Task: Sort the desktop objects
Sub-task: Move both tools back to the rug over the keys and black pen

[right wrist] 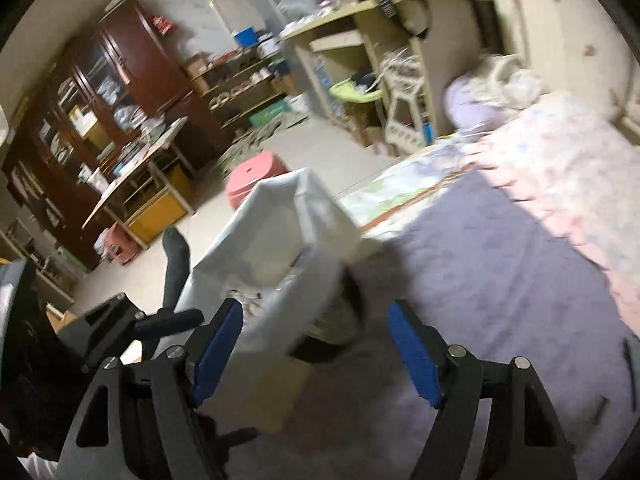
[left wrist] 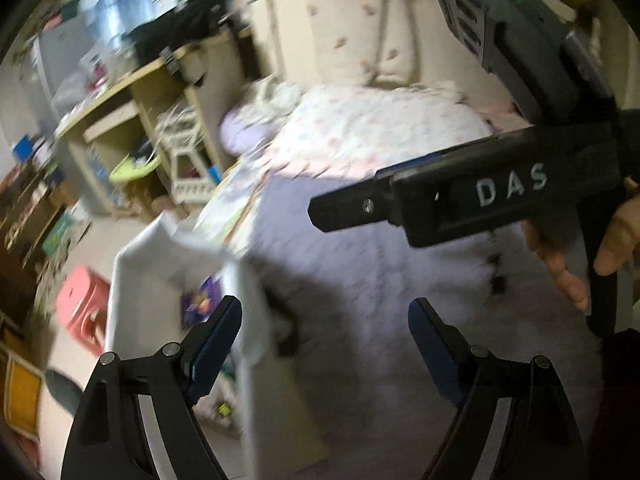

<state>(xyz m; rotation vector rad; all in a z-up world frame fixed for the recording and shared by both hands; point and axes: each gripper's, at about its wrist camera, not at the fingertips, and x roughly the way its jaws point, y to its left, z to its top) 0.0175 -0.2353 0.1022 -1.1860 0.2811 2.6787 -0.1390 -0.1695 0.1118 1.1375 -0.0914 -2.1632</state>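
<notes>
A white fabric storage box (left wrist: 132, 280) stands on the purple bedspread (left wrist: 380, 280) at its left edge; a purple item (left wrist: 200, 304) and small bits lie inside. It also shows in the right wrist view (right wrist: 288, 232), just ahead of my right gripper (right wrist: 316, 344), which is open and empty. My left gripper (left wrist: 324, 344) is open and empty, its left finger (left wrist: 216, 344) over the box's near wall. The other gripper's black body (left wrist: 460, 196), marked DAS, crosses the left wrist view at right. Both views are motion blurred.
A pink floral quilt (right wrist: 560, 160) and pillows lie further up the bed. On the floor stand a pink stool (right wrist: 256, 176), a wooden desk (right wrist: 380, 40), shelves, a dark cabinet (right wrist: 100, 100) and a folding table (right wrist: 136, 168). Dark slim items (right wrist: 628, 364) lie on the bedspread at right.
</notes>
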